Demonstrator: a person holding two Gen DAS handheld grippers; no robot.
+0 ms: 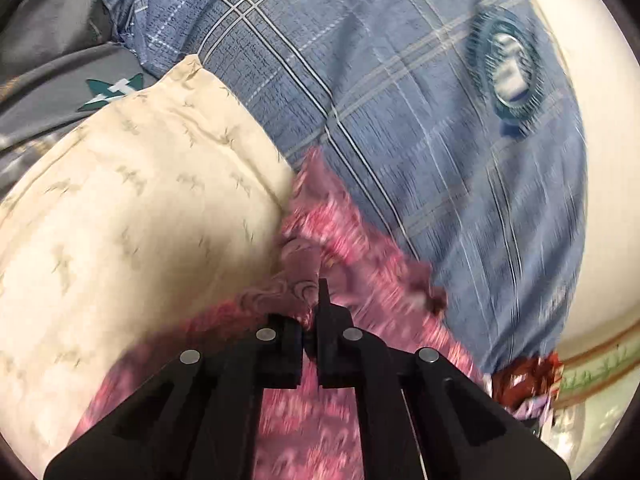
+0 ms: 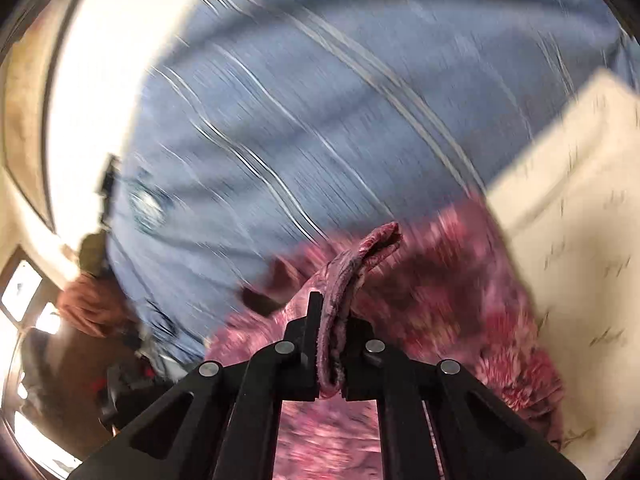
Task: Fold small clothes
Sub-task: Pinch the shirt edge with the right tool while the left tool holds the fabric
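Note:
A small pink-and-red patterned garment (image 1: 344, 240) lies crumpled on a blue plaid bedsheet (image 1: 420, 92). My left gripper (image 1: 310, 320) is shut on an edge of this garment, with cloth bunched between its fingers. In the right wrist view the same garment (image 2: 436, 280) spreads to the right, and my right gripper (image 2: 334, 320) is shut on a folded edge of it that sticks up past the fingertips. Both views are motion-blurred.
A cream pillow (image 1: 132, 200) lies left of the garment and shows at the right in the right wrist view (image 2: 580, 220). Grey clothing (image 1: 60, 80) lies at the far left. A round blue emblem (image 1: 510, 68) marks the sheet. The bed's edge (image 1: 592, 344) is at right.

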